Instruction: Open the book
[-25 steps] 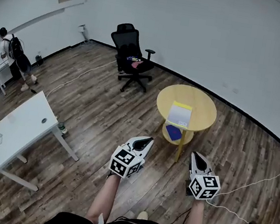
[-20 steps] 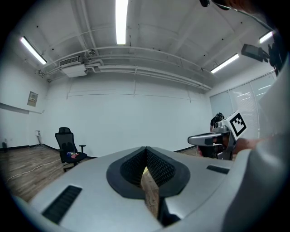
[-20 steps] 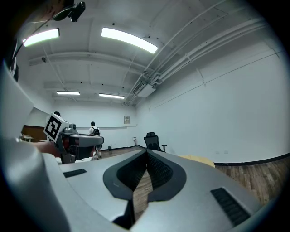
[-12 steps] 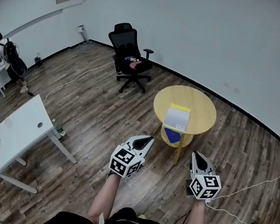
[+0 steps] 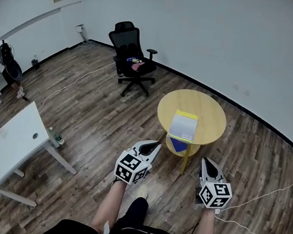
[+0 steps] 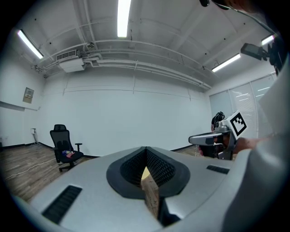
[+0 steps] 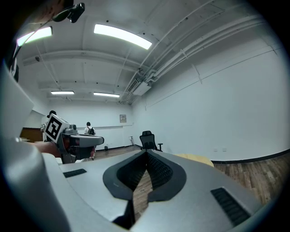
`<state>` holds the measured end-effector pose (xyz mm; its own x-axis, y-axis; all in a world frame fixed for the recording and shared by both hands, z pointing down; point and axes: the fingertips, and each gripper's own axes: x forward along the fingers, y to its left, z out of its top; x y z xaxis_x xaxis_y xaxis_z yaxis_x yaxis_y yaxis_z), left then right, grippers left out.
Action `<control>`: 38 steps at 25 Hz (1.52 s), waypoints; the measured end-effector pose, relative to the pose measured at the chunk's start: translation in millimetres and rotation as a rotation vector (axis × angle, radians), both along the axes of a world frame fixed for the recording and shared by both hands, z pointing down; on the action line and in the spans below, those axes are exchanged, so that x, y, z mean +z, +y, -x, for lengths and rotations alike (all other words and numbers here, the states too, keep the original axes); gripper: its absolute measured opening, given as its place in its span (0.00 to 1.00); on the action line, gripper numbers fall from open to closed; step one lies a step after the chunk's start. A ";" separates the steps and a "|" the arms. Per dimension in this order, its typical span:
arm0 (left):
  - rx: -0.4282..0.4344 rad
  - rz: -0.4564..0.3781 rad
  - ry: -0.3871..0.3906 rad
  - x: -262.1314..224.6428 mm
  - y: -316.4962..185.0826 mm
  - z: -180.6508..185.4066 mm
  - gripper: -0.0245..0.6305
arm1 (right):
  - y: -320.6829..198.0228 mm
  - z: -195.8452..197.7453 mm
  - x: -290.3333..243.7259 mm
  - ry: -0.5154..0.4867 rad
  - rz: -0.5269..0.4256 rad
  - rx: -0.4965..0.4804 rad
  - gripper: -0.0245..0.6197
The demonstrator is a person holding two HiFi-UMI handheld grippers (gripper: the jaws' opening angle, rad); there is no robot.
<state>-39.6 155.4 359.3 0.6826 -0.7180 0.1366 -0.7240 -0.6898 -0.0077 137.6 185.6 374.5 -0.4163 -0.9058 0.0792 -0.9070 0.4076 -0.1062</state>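
the book (image 5: 183, 126) lies closed (untouched), well ahead of the fingers (image 5: 149, 149). left gripper (image 5: 155, 144) and right gripper (image 5: 204, 162) are pinched together, empty.

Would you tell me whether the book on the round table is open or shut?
Shut: the book lies flat on the round table, one cover facing up, no pages spread.

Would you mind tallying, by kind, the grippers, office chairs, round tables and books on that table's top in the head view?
grippers: 2, the left gripper and the right gripper
office chair: 1
round table: 1
book on the tabletop: 1
total: 5
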 end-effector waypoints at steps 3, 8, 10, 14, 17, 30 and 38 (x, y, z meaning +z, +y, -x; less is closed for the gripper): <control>0.011 -0.005 0.001 -1.6 -34.2 1.0 0.04 | -31.4 2.4 -1.2 0.001 -0.004 0.010 0.05; 0.033 0.004 0.002 -4.2 -95.7 6.3 0.04 | -88.9 11.7 -7.3 0.003 -0.002 0.029 0.05; 0.041 0.009 0.005 -6.3 -121.9 8.8 0.04 | -113.9 15.3 -12.7 0.004 -0.004 0.035 0.05; 0.064 0.009 0.001 -11.4 -173.5 13.0 0.04 | -164.0 21.5 -19.2 0.007 -0.003 0.053 0.05; 0.072 0.021 0.005 -8.6 -210.6 19.2 0.04 | -200.7 28.9 -19.5 0.006 -0.001 0.061 0.05; 0.107 0.056 0.005 7.5 -314.8 39.7 0.04 | -300.6 52.5 -6.5 0.005 0.034 0.095 0.05; 0.130 0.084 0.016 22.4 -341.2 39.6 0.04 | -324.1 51.7 6.3 0.010 0.062 0.121 0.05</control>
<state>-79.2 -185.8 381.6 0.7716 -0.6100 0.1805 -0.6282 -0.7753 0.0651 85.9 -138.6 380.8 -0.3035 -0.9424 0.1402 -0.9502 0.2885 -0.1181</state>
